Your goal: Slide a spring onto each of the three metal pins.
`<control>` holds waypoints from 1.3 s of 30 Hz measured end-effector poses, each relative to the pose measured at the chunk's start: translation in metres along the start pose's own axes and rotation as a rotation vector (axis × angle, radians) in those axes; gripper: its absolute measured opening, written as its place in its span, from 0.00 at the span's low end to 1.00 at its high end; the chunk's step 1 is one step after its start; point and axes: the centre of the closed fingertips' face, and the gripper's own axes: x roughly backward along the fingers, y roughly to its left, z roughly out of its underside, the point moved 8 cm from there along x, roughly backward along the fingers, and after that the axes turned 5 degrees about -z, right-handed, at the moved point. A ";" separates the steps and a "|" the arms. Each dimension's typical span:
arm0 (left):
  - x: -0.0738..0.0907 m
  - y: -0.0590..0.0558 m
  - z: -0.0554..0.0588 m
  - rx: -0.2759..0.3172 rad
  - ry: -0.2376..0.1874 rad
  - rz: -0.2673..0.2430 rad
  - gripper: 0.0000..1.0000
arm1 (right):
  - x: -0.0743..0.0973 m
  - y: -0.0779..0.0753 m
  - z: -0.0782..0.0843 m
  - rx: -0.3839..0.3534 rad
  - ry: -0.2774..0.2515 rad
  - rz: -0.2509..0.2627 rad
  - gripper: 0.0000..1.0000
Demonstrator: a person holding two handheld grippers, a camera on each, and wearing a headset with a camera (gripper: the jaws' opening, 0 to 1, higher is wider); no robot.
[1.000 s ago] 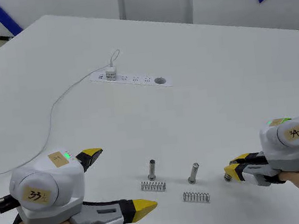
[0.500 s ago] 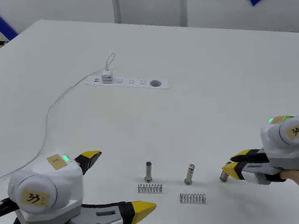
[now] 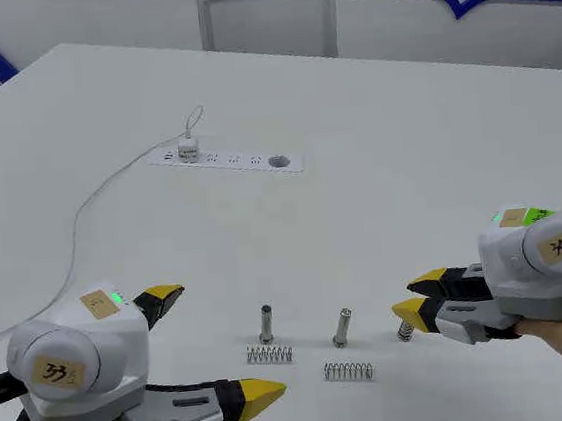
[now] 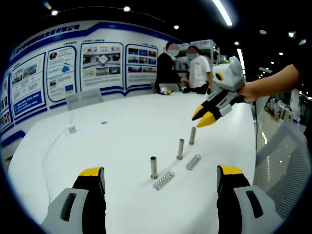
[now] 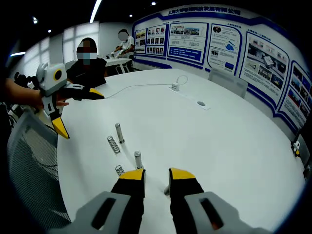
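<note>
Left white-and-yellow gripper (image 3: 215, 343) sits at 8 o'clock of the parts, jaws wide, empty. Left silver metal pin (image 3: 266, 323) and middle pin (image 3: 343, 327) are bare, with left steel coil spring (image 3: 269, 353) and middle spring (image 3: 347, 370) lying at 6 o'clock of each. Right gripper (image 3: 418, 297) just let go, jaws parted. Third pin (image 3: 404, 330) wears its spring and stands free at its 7 o'clock. I make that one done, two left.

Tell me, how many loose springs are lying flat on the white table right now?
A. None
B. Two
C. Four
B: a spring lies flat beside one bare pin, and a second spring lies flat beside the other bare pin.
</note>
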 end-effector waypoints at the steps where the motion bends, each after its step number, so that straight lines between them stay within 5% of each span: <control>1: 0.000 0.000 0.000 0.000 0.000 0.000 0.97 | -0.001 0.002 0.000 0.007 0.003 -0.006 0.20; 17: 0.005 0.003 0.003 0.002 0.009 -0.002 0.97 | -0.025 0.029 0.019 0.034 0.093 -0.112 0.21; 35: 0.003 0.001 0.006 0.004 0.041 0.020 0.95 | -0.057 0.032 0.037 0.074 0.205 -0.221 0.21; 38: 0.003 0.003 -0.004 0.069 -0.033 0.002 0.91 | -0.059 0.031 0.037 0.081 0.215 -0.237 0.21; 39: 0.004 0.004 -0.004 0.063 -0.028 0.004 0.92 | -0.060 0.031 0.038 0.080 0.216 -0.245 0.21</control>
